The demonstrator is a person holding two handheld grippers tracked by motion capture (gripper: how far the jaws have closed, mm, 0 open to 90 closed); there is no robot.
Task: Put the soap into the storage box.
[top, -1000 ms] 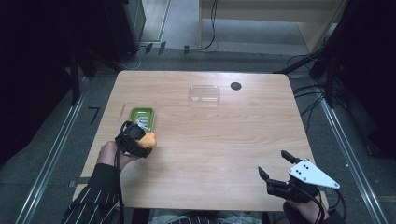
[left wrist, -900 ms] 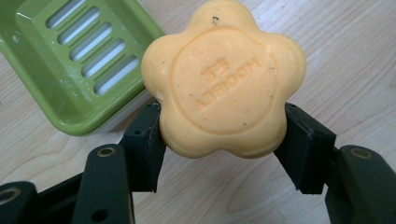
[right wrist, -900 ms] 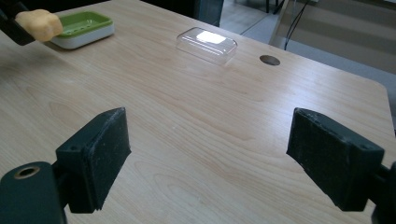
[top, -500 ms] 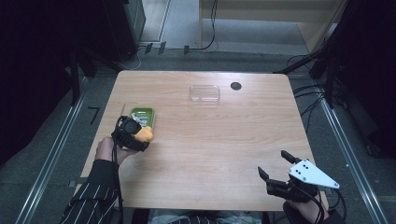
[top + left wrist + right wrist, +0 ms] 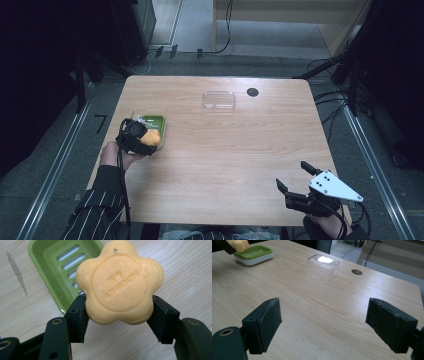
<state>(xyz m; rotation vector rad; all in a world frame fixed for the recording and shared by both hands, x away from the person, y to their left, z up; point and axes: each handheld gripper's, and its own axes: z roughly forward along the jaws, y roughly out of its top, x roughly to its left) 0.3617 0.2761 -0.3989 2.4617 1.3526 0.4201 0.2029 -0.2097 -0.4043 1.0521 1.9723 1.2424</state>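
Observation:
An orange flower-shaped soap [image 5: 119,281] sits clamped between the jaws of my left gripper [image 5: 117,315], which is shut on it. The soap [image 5: 152,137] hangs over the near right corner of a green slotted soap dish [image 5: 62,270], at the table's left in the high view. The dish [image 5: 156,121] is partly hidden behind the gripper [image 5: 142,140] and the hand. My right gripper [image 5: 295,177] hovers at the near right edge of the table, jaws wide open with nothing between them [image 5: 323,325]. From the right gripper view the dish [image 5: 253,254] and soap [image 5: 237,244] lie far off at top left.
A clear plastic lid [image 5: 219,99] rests at the back middle of the wooden table [image 5: 235,155], with a small dark hole [image 5: 252,92] just to its right. Cables and dark stands surround the table on the floor.
My left gripper has carried the soap away from me, from beside the dish to over its near corner. The right gripper has stayed put.

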